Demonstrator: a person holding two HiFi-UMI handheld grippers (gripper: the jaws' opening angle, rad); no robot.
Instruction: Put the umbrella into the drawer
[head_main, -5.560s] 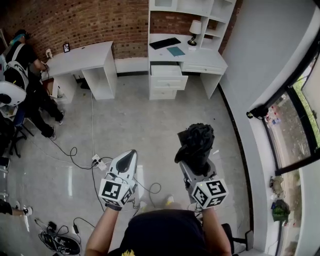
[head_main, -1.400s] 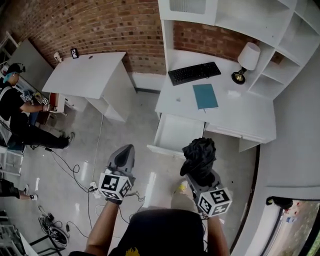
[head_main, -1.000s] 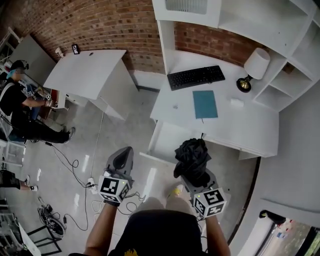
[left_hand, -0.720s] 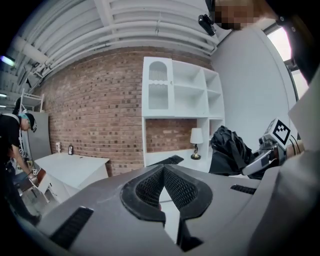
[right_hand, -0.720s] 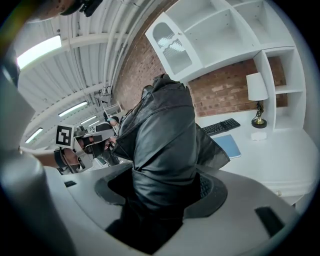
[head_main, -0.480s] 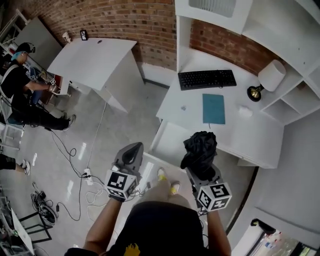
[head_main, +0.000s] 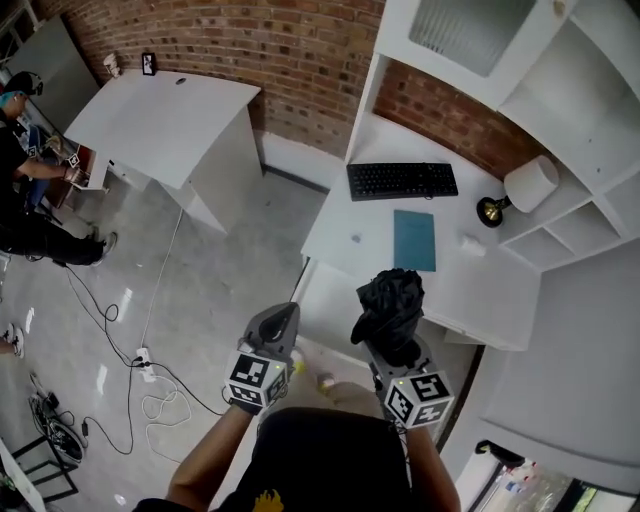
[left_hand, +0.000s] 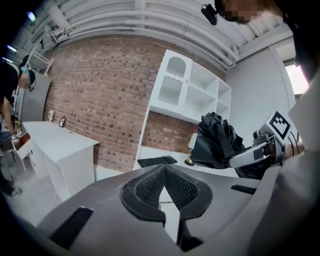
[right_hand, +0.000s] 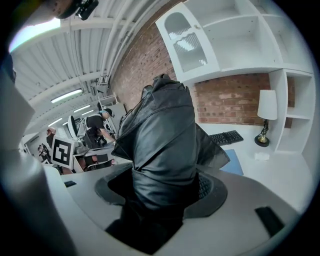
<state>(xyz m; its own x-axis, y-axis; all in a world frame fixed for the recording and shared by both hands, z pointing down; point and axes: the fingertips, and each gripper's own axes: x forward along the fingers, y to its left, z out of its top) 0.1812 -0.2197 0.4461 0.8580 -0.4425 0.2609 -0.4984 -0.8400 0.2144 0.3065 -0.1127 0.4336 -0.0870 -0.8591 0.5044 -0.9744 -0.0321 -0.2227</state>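
Item 1: your right gripper (right_hand: 165, 196), grey moulded plastic with a marker cube at the rear, is clamped on the folded umbrella (right_hand: 161, 142), which is black, glossy, crumpled fabric bunched into a rounded bundle that stands up out of the jaws. Item 2: your left gripper (left_hand: 164, 172) has its 2 jaws closed tip to tip, the dark mesh-textured pads (left_hand: 150, 186) meeting in a point with nothing between them. Item 3: the drawer (head_main: 335, 298), flat-fronted, white and rectangular, is pulled open from the white desk (head_main: 480, 290); in the head view it lies just beyond both grippers, with the umbrella held over its right part and not in it. Item 4: on the desk top are a black keyboard (head_main: 402, 181), a flat teal notebook (head_main: 414, 240) and a lamp (head_main: 520, 188) with a white drum shade on a dark base. Item 5: the surroundings are a red brick wall (head_main: 290, 50), white open shelving (head_main: 560, 110), a second white table (head_main: 160, 115), a glossy pale floor with loose cables (head_main: 150, 375), and a seated person (head_main: 20, 130) at the far left. Change since 0.5 s ago: the left gripper has drawn in closer to the drawer's front edge, and your grip on the umbrella is unchanged; 5.6 s ago the desk stood far across the room.
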